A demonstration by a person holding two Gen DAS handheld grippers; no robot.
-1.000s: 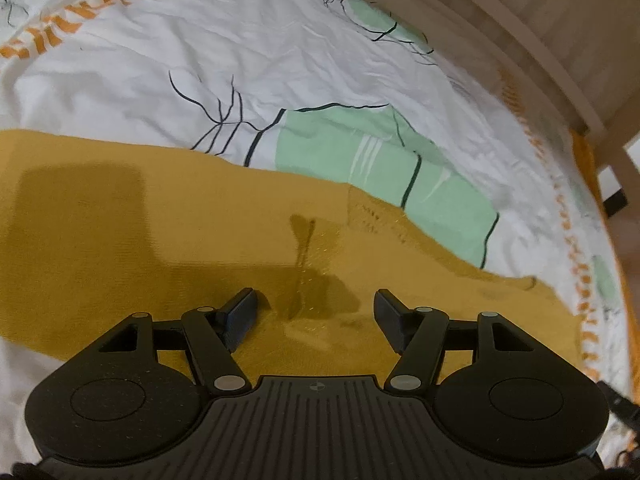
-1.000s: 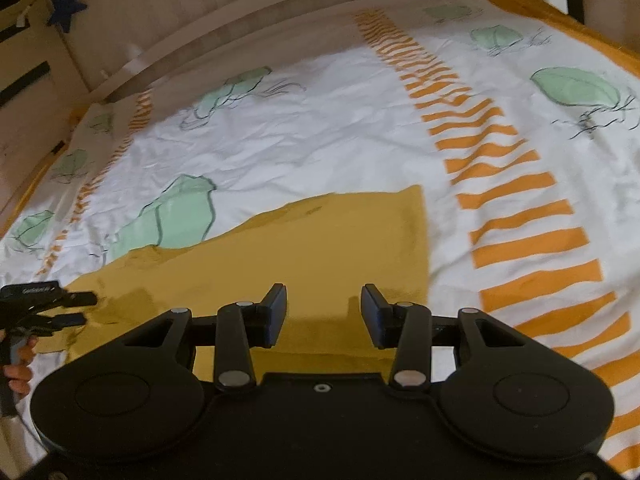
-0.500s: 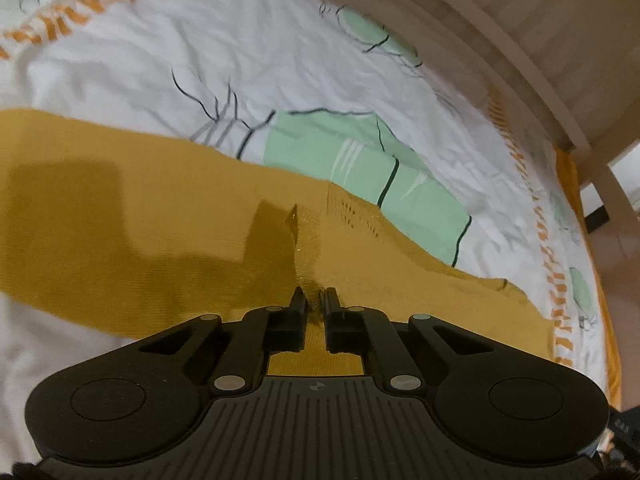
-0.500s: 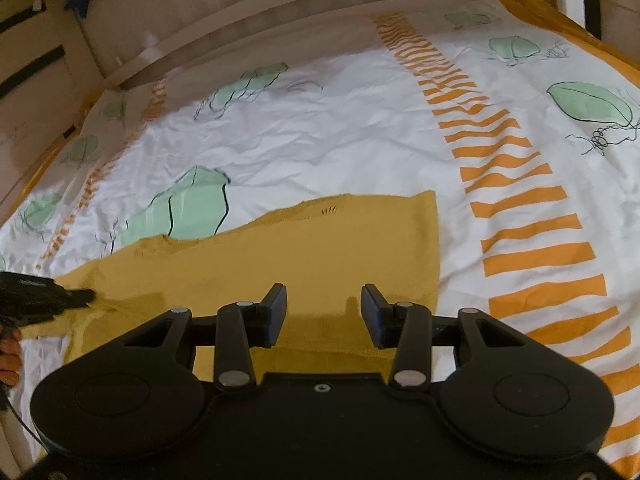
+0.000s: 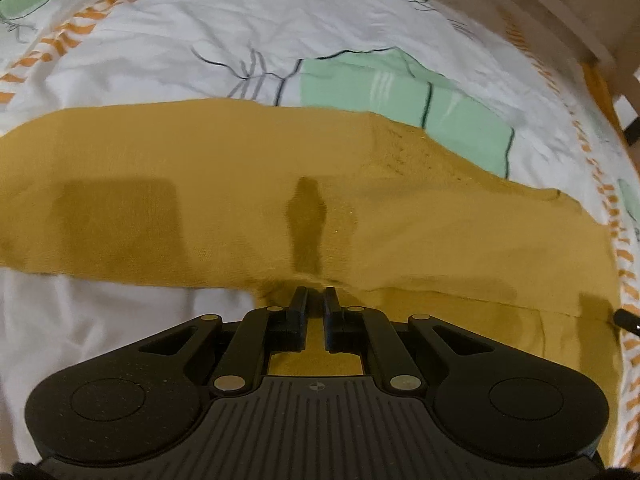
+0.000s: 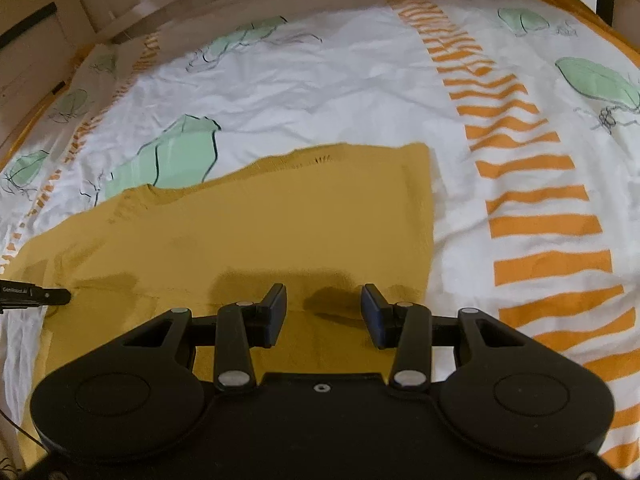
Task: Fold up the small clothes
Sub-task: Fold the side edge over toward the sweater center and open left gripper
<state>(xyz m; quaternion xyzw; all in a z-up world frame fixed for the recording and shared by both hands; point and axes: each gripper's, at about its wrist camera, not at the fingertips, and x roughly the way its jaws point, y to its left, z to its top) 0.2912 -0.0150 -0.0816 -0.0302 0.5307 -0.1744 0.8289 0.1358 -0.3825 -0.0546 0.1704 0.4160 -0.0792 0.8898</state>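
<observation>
Mustard garment [image 5: 240, 184] edge pinched by left gripper [image 5: 315, 294] – near hem hidden, right gripper [image 6: 324, 300] agape

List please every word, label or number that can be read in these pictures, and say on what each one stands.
Small white lettering on the left gripper, seen at the left edge of the right wrist view: too blurred to read.
Mustard garment: no text.
Printed bedsheet: leaves and stripes only, no text.

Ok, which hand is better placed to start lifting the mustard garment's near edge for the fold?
Left. The left gripper is shut on the mustard garment, its near edge bunched at the fingertips. The right gripper is open above flat cloth, gripping nothing, so it would have to close first.
</observation>
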